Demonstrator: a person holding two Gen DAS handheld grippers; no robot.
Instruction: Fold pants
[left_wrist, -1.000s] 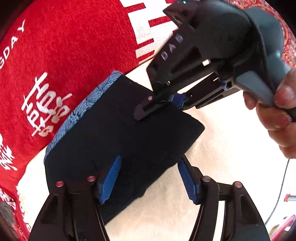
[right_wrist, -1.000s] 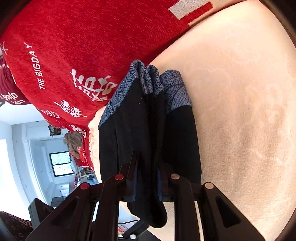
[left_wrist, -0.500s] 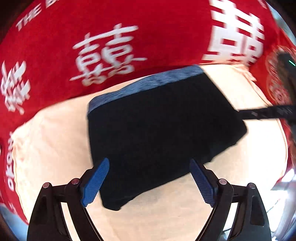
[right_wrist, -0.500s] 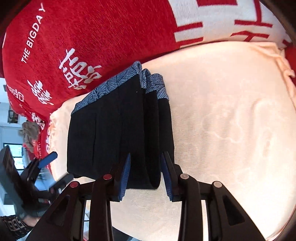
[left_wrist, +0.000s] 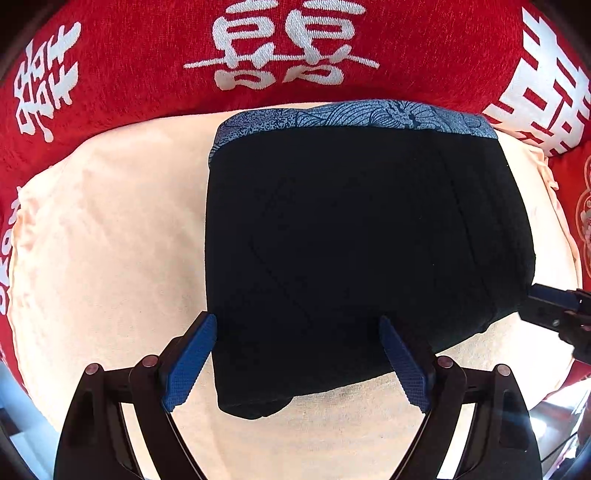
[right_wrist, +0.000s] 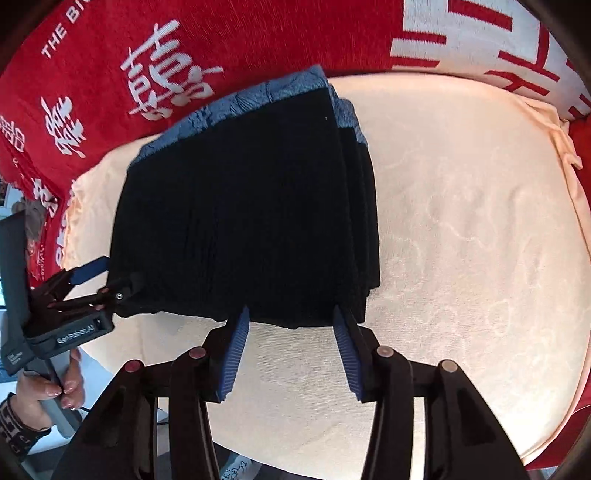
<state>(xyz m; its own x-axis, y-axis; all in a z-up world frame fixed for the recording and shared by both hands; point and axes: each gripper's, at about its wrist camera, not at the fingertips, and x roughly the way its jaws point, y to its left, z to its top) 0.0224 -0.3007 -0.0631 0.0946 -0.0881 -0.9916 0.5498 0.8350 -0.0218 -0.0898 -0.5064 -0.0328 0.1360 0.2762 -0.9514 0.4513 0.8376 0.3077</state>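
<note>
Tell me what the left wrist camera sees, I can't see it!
Folded black pants with a blue patterned waistband lie on a cream cushion. The open left tongs hover at their near edge.

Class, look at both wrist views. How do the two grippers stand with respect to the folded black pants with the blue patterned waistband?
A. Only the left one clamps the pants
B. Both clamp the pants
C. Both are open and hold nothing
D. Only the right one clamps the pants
C: the left gripper and the right gripper show spread blue pads with no cloth pinched, and the folded black pants with the blue patterned waistband lie flat on the cream cushion.
</note>
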